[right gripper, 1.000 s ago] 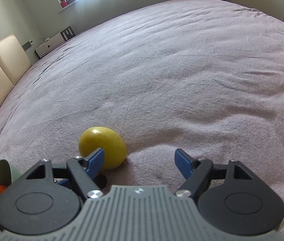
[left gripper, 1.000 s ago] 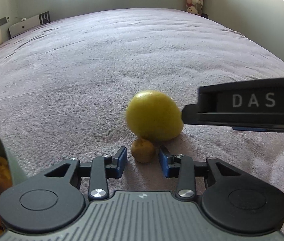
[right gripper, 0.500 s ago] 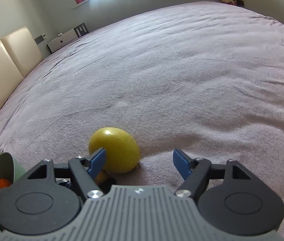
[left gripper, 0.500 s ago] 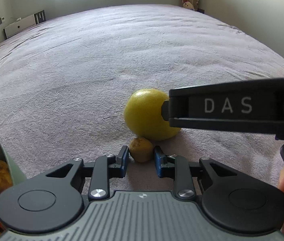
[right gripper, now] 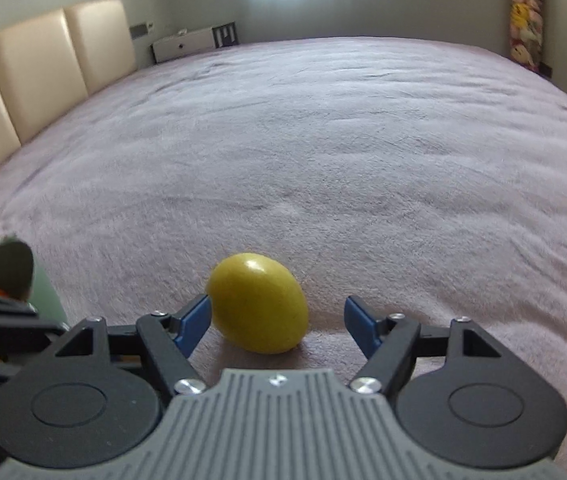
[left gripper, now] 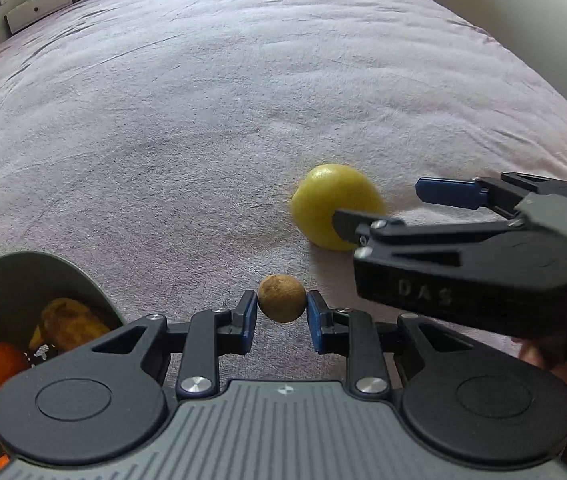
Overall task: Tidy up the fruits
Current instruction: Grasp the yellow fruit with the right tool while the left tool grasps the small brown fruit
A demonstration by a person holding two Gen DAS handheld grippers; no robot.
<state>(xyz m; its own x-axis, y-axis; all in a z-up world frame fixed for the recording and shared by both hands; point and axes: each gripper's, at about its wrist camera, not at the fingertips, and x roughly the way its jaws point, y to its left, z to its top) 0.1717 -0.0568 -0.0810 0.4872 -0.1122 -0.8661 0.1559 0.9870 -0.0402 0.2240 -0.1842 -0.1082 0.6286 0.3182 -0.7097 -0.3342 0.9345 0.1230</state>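
L gripper (left gripper: 282,315) clamps small brown fruit (left gripper: 282,298); R gripper (right gripper: 276,320) gapes round yellow fruit (right gripper: 257,308).

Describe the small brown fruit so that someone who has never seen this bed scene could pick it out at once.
Start from the wide mauve bedspread and find the green bowl of fruit at its near left edge. Right of the bowl, the left gripper is shut on the brown fruit, its blue fingers pressing both sides. It is round, dull and rough, far smaller than the glossy yellow fruit lying beyond it.
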